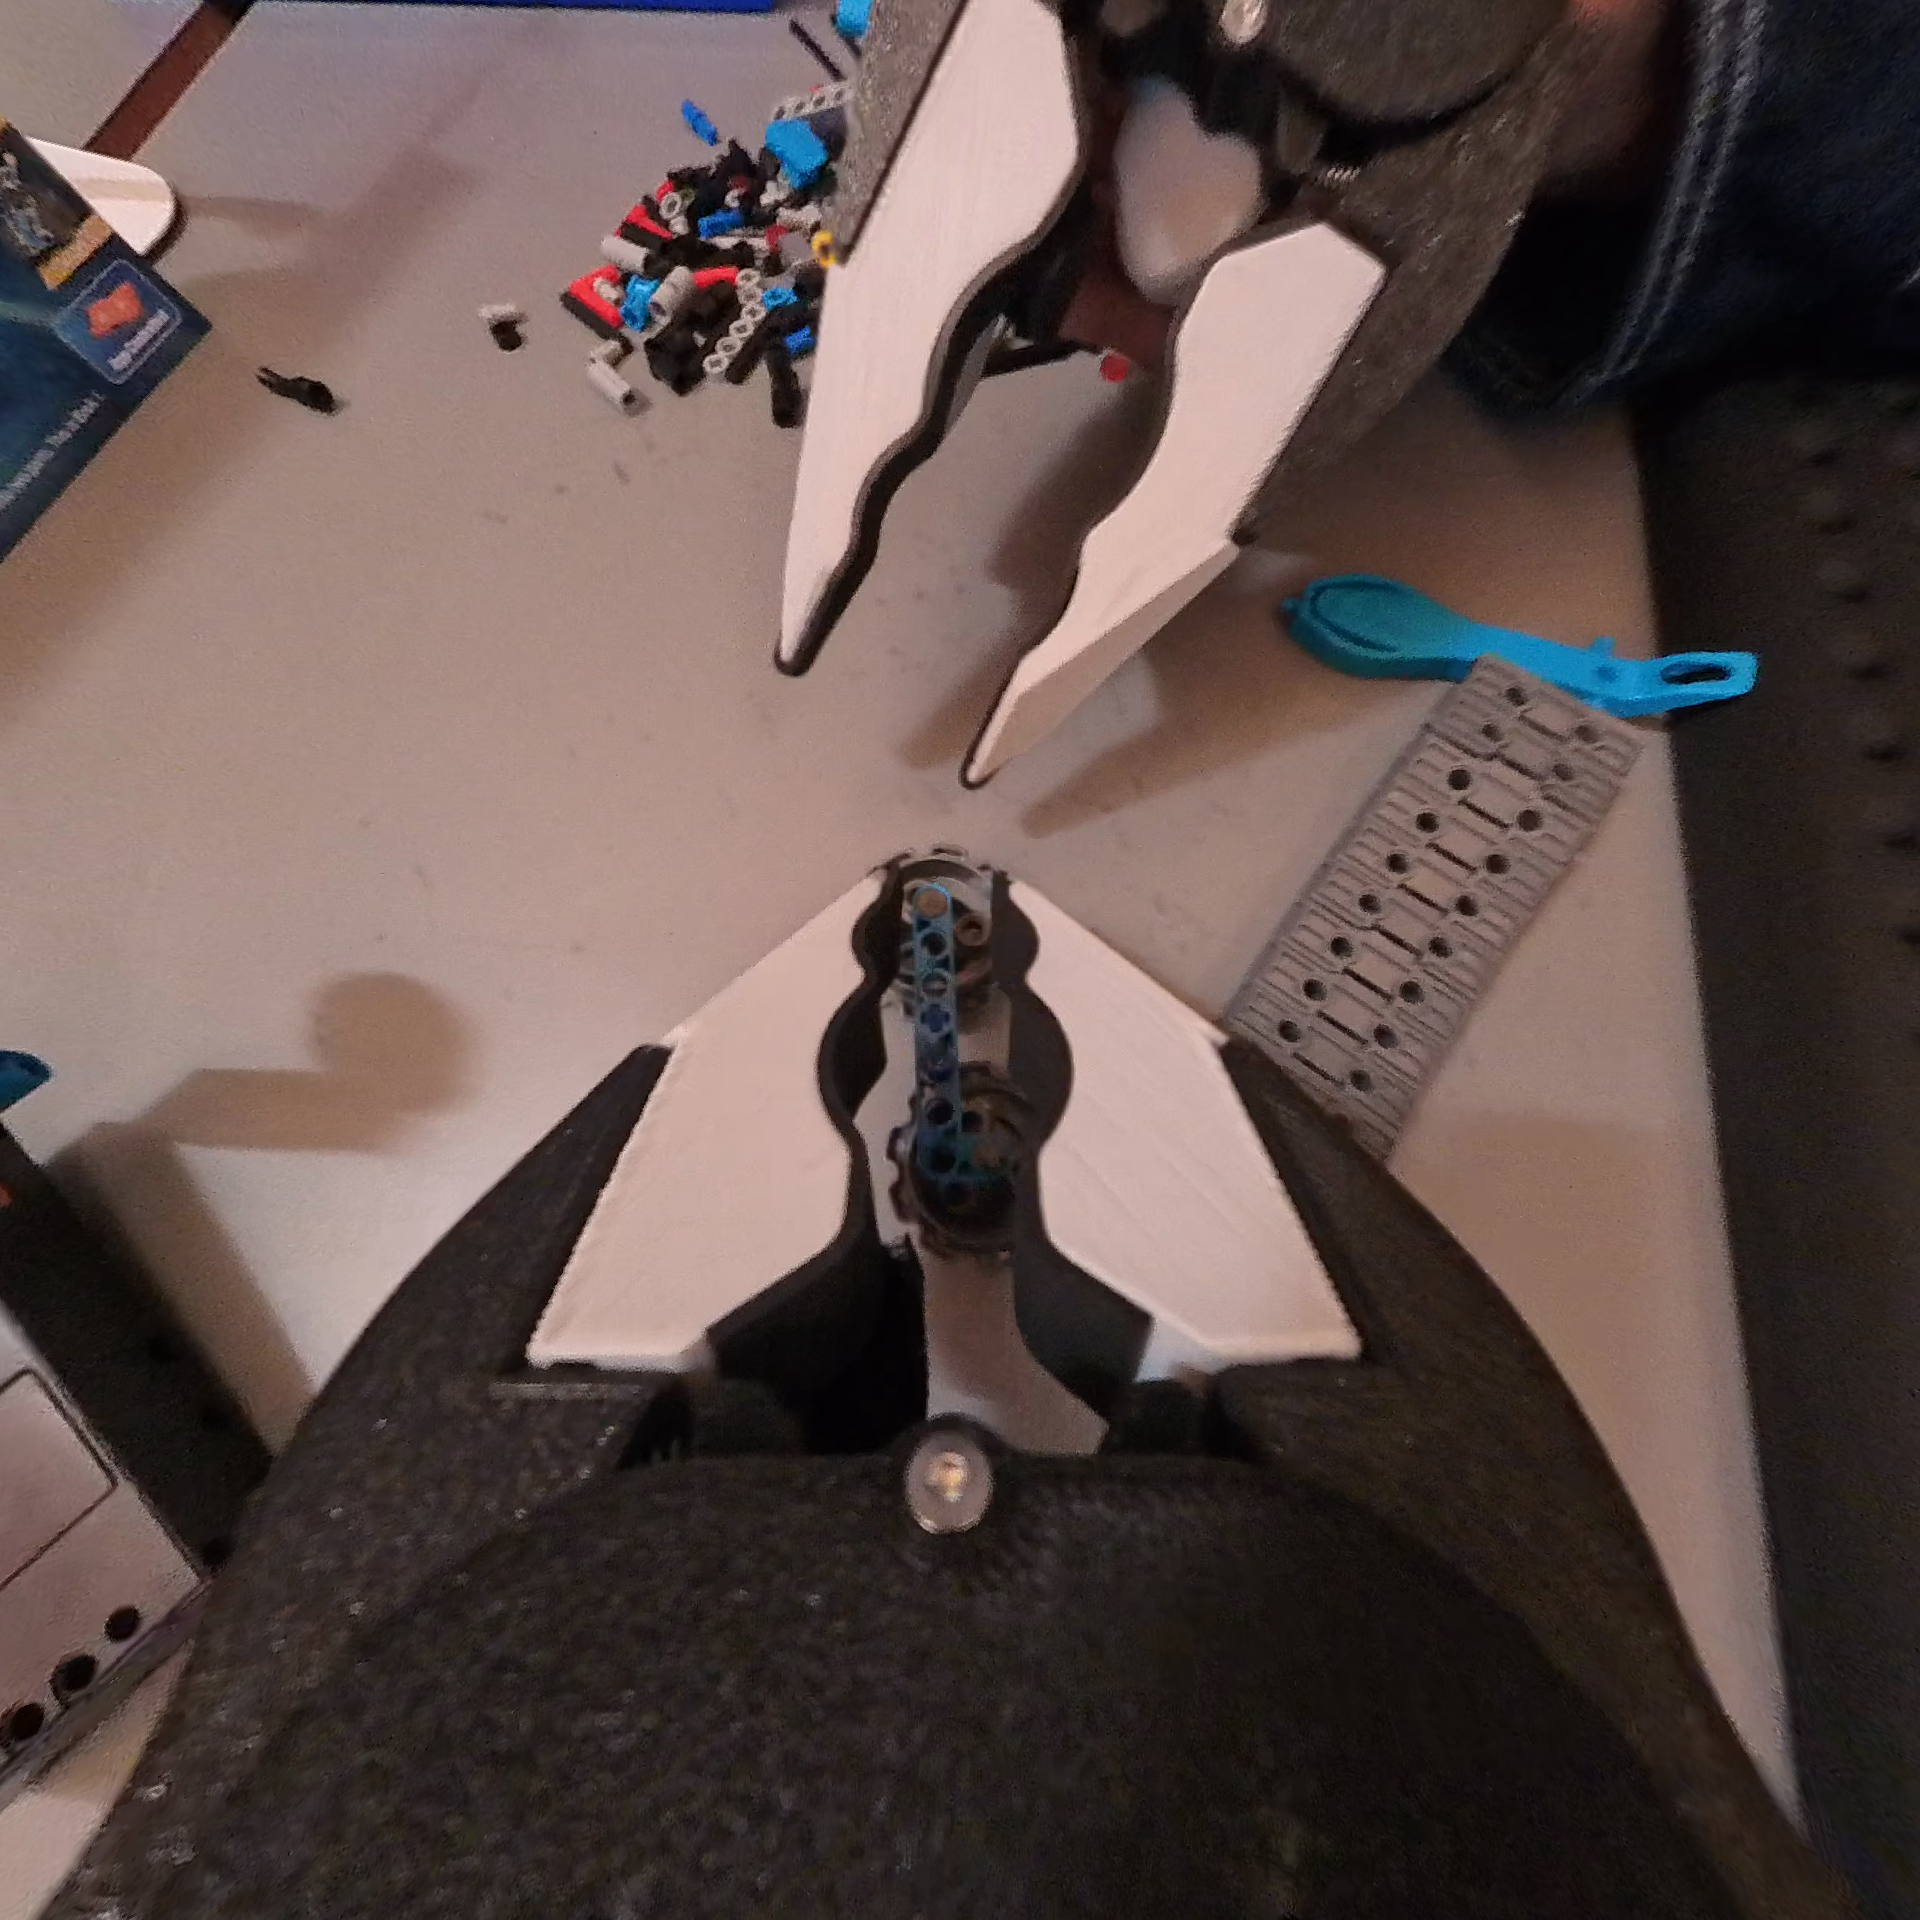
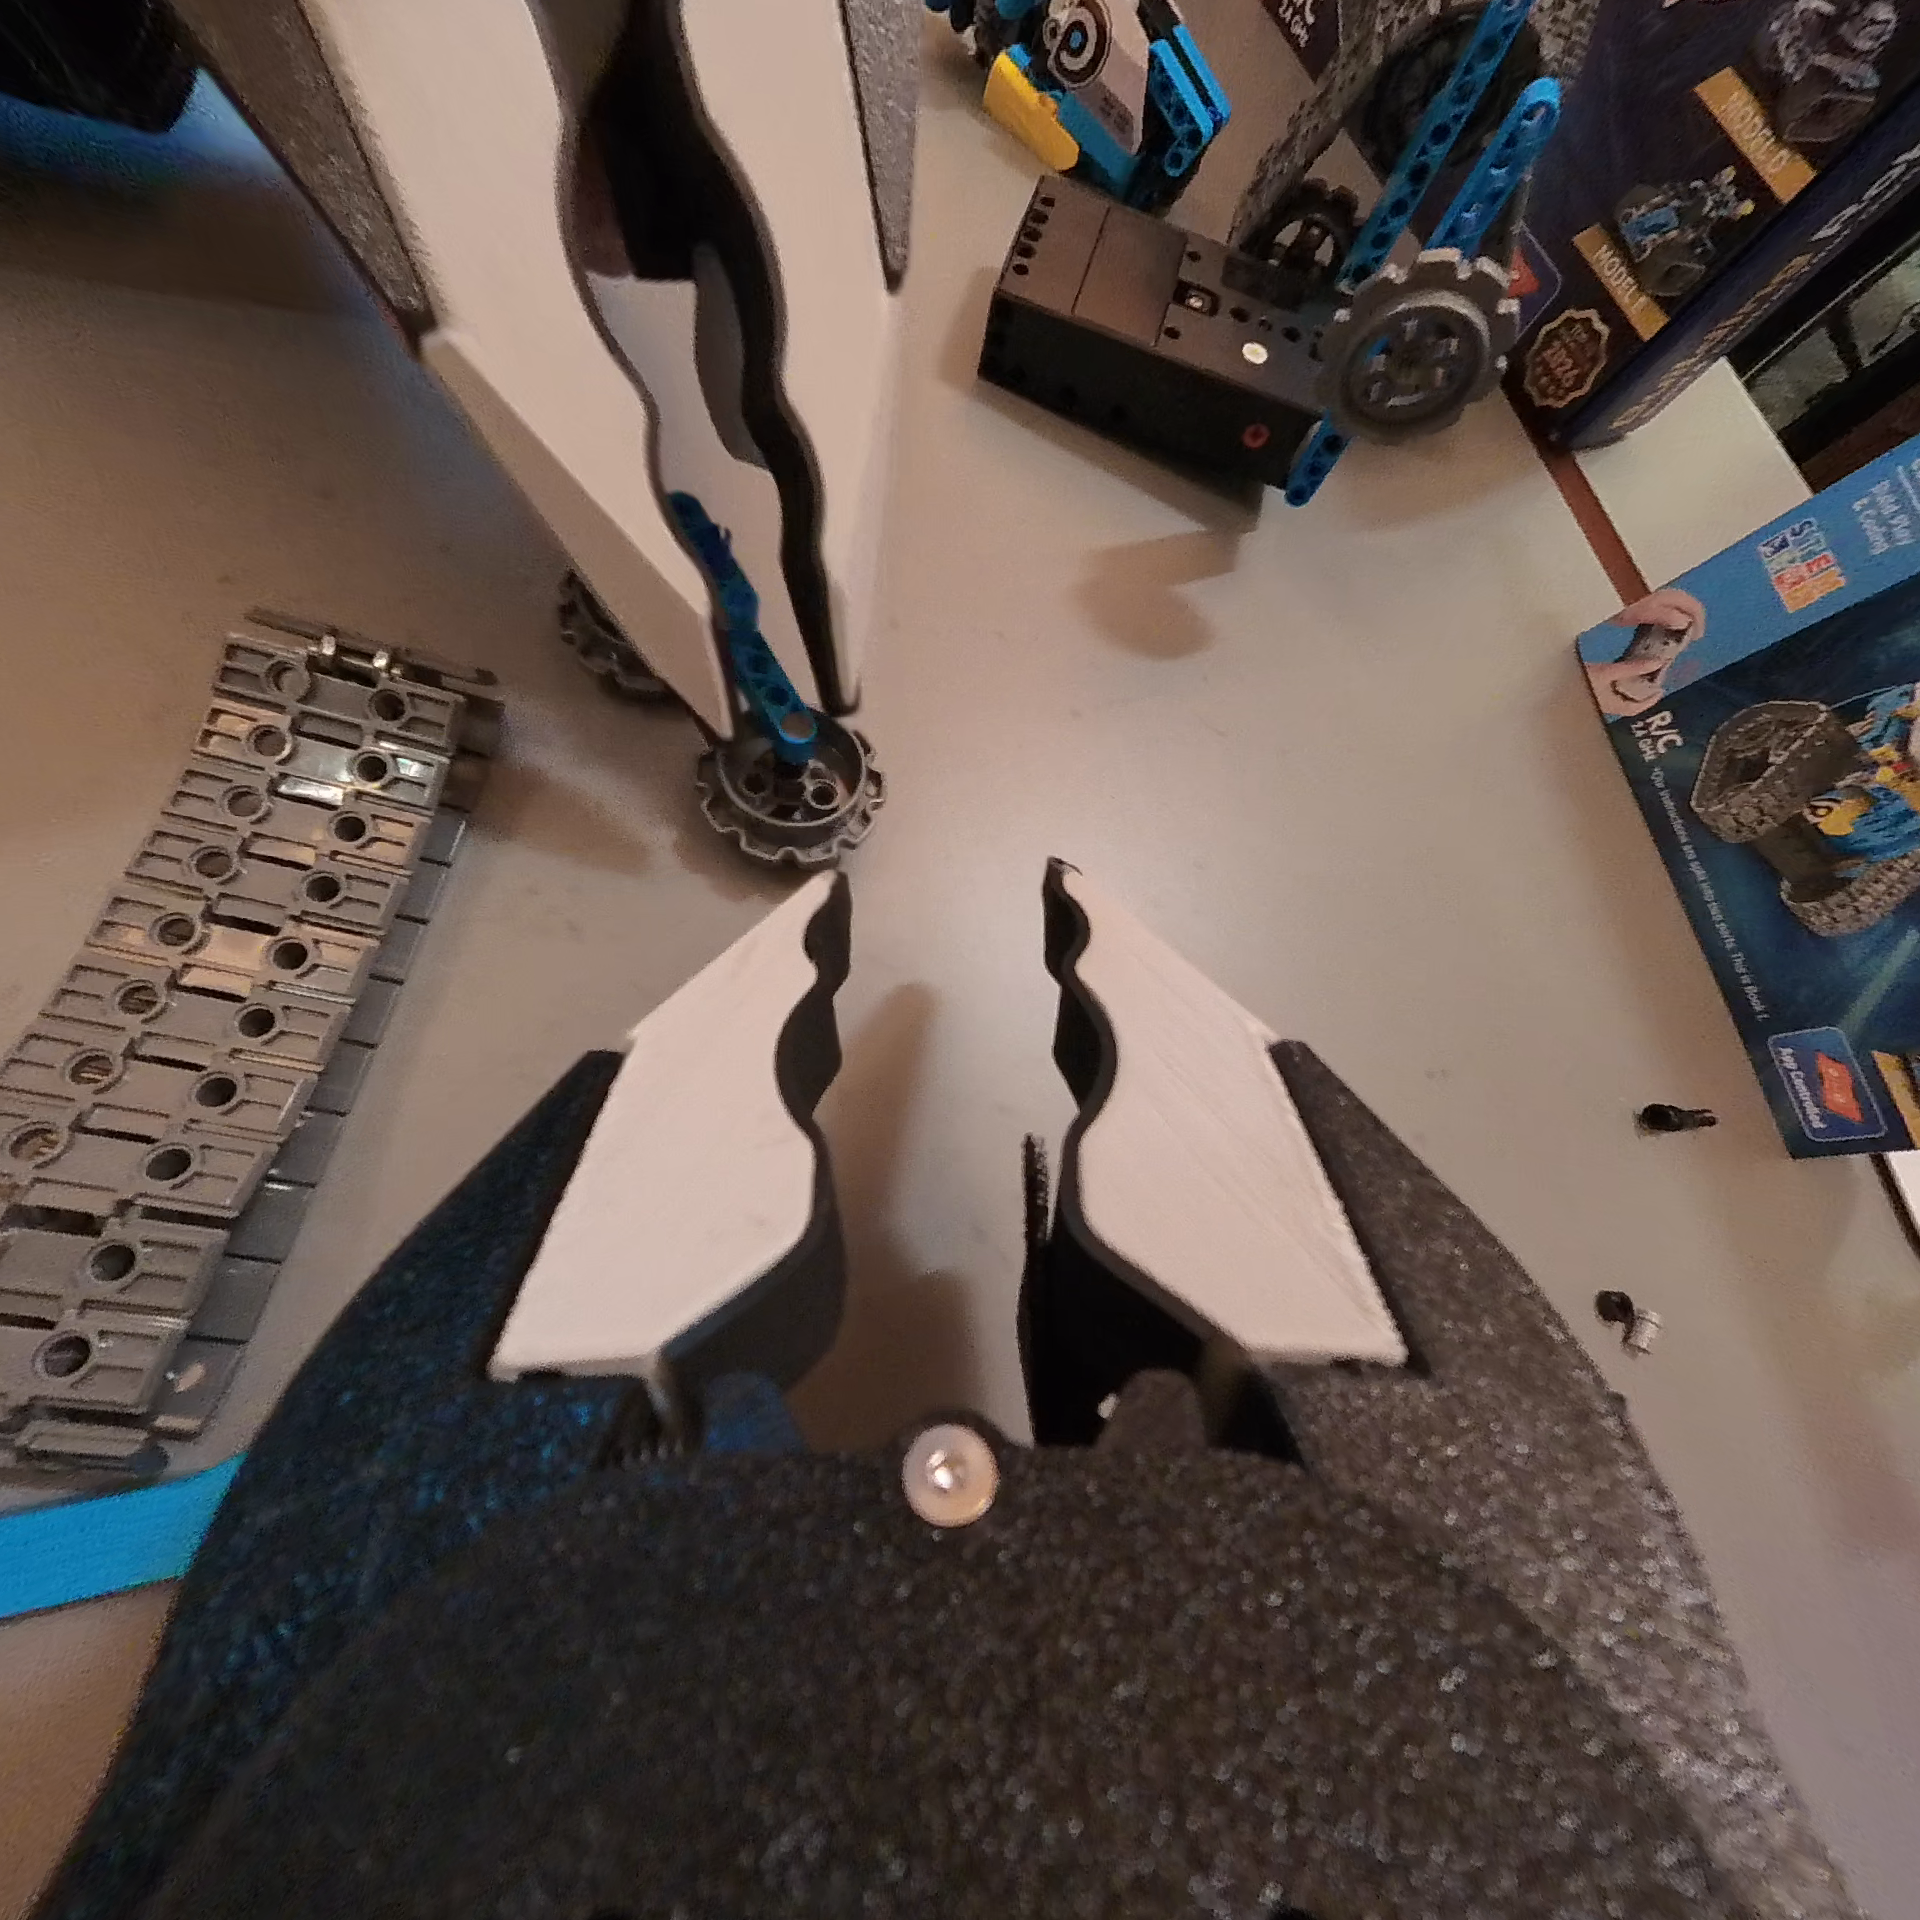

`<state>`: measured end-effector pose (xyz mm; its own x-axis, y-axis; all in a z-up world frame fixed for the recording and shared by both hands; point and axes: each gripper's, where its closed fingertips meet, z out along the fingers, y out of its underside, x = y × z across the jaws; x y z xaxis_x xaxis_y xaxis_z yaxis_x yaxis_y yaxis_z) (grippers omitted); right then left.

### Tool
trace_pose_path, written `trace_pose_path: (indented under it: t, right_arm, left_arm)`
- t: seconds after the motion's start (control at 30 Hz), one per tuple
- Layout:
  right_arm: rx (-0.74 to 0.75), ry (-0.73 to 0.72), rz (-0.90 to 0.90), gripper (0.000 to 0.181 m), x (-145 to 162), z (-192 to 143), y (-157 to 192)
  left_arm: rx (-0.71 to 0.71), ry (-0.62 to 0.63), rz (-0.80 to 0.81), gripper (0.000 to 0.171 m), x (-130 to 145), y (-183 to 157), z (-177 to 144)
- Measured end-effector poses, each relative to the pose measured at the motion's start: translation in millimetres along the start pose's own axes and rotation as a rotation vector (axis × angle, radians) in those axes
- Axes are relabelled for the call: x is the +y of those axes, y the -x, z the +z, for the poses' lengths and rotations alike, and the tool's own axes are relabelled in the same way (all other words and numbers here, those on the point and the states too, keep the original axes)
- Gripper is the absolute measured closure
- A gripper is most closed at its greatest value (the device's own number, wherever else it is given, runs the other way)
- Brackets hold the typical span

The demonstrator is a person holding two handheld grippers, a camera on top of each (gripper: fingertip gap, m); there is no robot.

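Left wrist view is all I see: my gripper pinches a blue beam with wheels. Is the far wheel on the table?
Observer: Yes. The right wrist view shows the wheel at the beam's tip lying flat on the table.
Operator: What is off to my left?
Observer: A black block with a grey wheel mounted beside it.
Operator: Anything behind that?
Observer: A small yellow and blue model.
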<state>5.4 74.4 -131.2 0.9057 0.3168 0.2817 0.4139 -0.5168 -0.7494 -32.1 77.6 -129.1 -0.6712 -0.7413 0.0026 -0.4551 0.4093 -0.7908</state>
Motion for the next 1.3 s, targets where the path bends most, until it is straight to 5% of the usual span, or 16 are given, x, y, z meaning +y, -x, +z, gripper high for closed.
trace_pose_path:
  t: [0.27,0.47,0.57,0.87,1.3]
  right_arm:
    - [-0.009,-0.011,0.012,0.149,-1,-3,-1]
    - [-0.105,-0.188,0.127,0.148,-32,-18,6]
    - [-0.161,-0.26,0.203,0.156,-45,-22,9]
    - [-0.256,-0.021,0.183,0.161,-9,12,35]
    - [-0.306,0.096,0.15,0.169,2,9,42]
  left_arm:
    - [-0.022,0.073,0.046,0.165,14,3,3]
    - [0.055,-0.147,-0.181,0.166,-18,14,-18]
    - [-0.014,-0.118,-0.133,0.166,-13,21,-17]
    - [-0.009,0.036,0.088,0.166,6,-4,10]
    - [0.037,-0.063,0.052,0.169,-3,-10,17]
